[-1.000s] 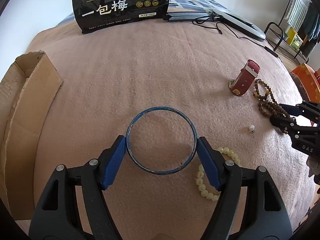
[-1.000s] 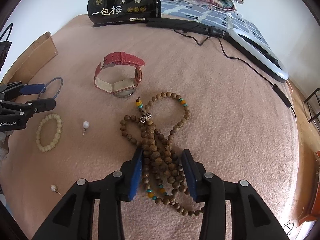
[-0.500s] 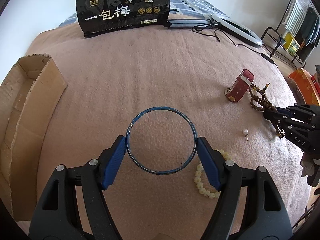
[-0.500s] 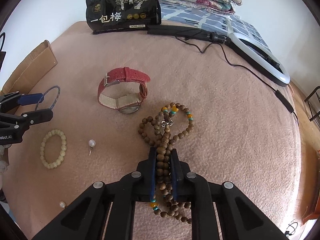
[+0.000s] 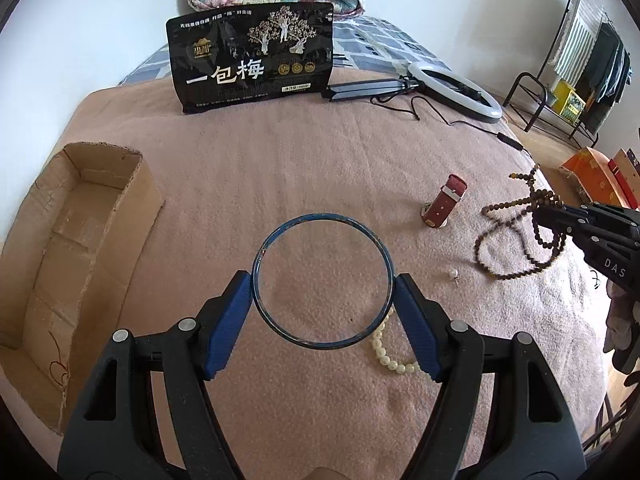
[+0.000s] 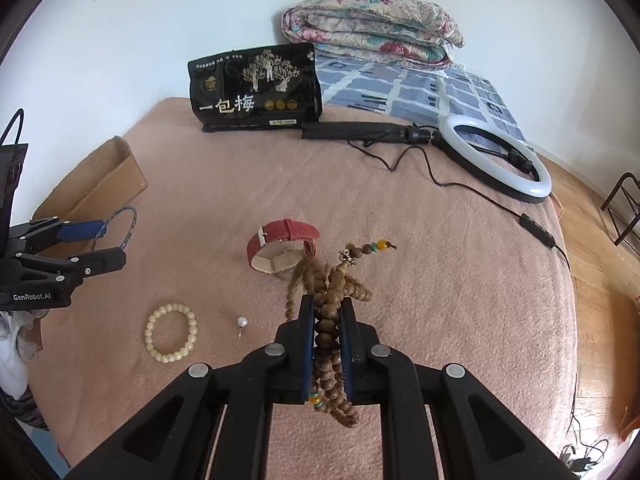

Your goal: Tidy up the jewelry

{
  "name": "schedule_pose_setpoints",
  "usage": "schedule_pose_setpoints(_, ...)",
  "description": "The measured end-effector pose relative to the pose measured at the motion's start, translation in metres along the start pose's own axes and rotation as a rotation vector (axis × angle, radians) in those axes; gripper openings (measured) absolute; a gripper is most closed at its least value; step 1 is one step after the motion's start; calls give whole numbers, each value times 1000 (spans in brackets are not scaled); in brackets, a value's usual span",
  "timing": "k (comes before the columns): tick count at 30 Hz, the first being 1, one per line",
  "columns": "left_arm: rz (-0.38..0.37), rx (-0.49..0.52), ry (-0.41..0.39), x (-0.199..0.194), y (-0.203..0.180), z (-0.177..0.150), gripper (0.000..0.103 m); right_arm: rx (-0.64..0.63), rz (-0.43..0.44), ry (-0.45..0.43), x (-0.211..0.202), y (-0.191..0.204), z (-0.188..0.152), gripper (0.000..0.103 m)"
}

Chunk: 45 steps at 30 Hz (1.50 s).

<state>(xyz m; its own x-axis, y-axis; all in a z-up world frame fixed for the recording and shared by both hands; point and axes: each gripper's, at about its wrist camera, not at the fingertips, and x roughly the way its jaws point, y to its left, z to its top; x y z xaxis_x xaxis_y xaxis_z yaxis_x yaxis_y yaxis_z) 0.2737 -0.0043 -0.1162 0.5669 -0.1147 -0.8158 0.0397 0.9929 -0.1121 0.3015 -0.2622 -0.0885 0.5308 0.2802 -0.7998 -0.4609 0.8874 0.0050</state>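
Note:
My left gripper [image 5: 322, 286] is shut on a thin blue bangle [image 5: 292, 230] and holds it above the pink blanket. It also shows in the right wrist view [image 6: 102, 242]. My right gripper [image 6: 326, 312] is shut on a brown wooden bead necklace [image 6: 334, 280] and lifts it off the blanket; its loops hang in the left wrist view [image 5: 516, 236]. A cardboard box [image 5: 76, 236] lies open at the left. A red watch [image 6: 282, 250], a cream bead bracelet [image 6: 171, 338] and a pearl earring [image 6: 242, 323] lie on the blanket.
A black snack bag [image 5: 252, 56] stands at the back. A ring light [image 6: 496, 160] with its cable lies at the back right. A folded quilt [image 6: 372, 28] sits behind. A metal rack [image 5: 560, 92] stands off the bed at the right.
My right gripper closed on the bead necklace and raised it off the blanket. My left gripper, still holding the bangle, rose and pulled back.

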Motion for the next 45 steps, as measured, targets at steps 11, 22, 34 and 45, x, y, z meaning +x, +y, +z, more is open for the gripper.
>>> schedule_pose_setpoints(11,19,43,-73,-48,8,0,74,15,11,-80,-35,25,15,4)
schedule_pose_setpoints(22,51,-3,-119,-87,48,1,74,-5,77,-132,-59,70,32,4)
schedule_pose_setpoints(34,116,-64,-153,-121,111,-4,74,-89,161,-177,-71,147,66,4)
schedule_pose_setpoints(45,177,-148,-161,-142,179,-20,74,-137,218,-195,-63,208,94,4)
